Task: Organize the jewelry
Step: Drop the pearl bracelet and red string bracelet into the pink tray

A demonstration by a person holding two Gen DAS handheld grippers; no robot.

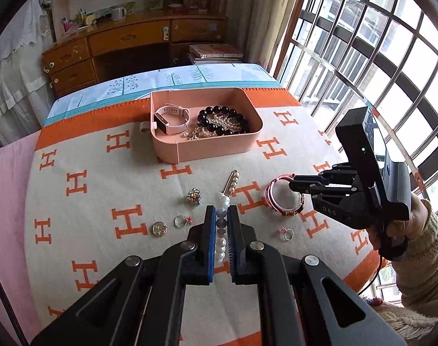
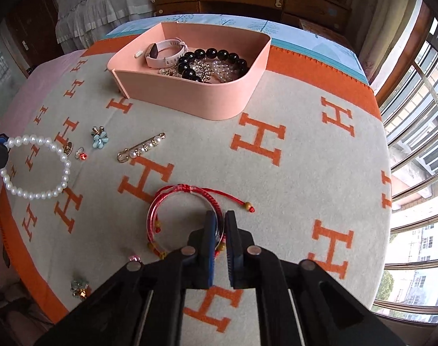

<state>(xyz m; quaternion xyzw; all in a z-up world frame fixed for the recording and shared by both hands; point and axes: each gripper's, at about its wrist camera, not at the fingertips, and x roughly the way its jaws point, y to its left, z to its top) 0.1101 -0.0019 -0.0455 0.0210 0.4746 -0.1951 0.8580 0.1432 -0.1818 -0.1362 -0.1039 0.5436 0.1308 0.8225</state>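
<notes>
Right up close, the left gripper [image 1: 221,216] has its blue-padded fingers [image 1: 210,230] clamped on the pearl bracelet [image 1: 221,225]. From the left wrist the strand runs as a straight line of beads between the jaws, its long axis pointing away toward the tray [image 1: 219,150]. From the right wrist the same pearl bracelet [image 2: 35,167] shows as an open oval, held at its left end and reaching out rightward over the blanket [image 2: 291,187].

Over on the other side, the right gripper [image 2: 219,225] is pinched on the red bracelet [image 2: 172,199]. The jaws are nearly together across the loop's near rim, and the loop lies roughly flat just over the blanket, its knotted cord tail trailing right to a small bead. In the left view the red bracelet [image 1: 276,193] sits at the fingertips of the right gripper [image 1: 292,186], which reaches in from the right.

Between the two bracelets lies the pearl pin [image 2: 141,147], long axis slanting up and right toward the tray. Near it: a flower clip [image 2: 99,138], a red-stone ring [image 2: 82,153], a gold brooch [image 1: 159,228], and a pink ring [image 1: 286,233].

The pink tray [image 2: 219,98] stands well beyond, at the far side of the blanket, holding a pink watch [image 2: 165,53], a black bead bracelet [image 2: 210,57] and tangled chains.
</notes>
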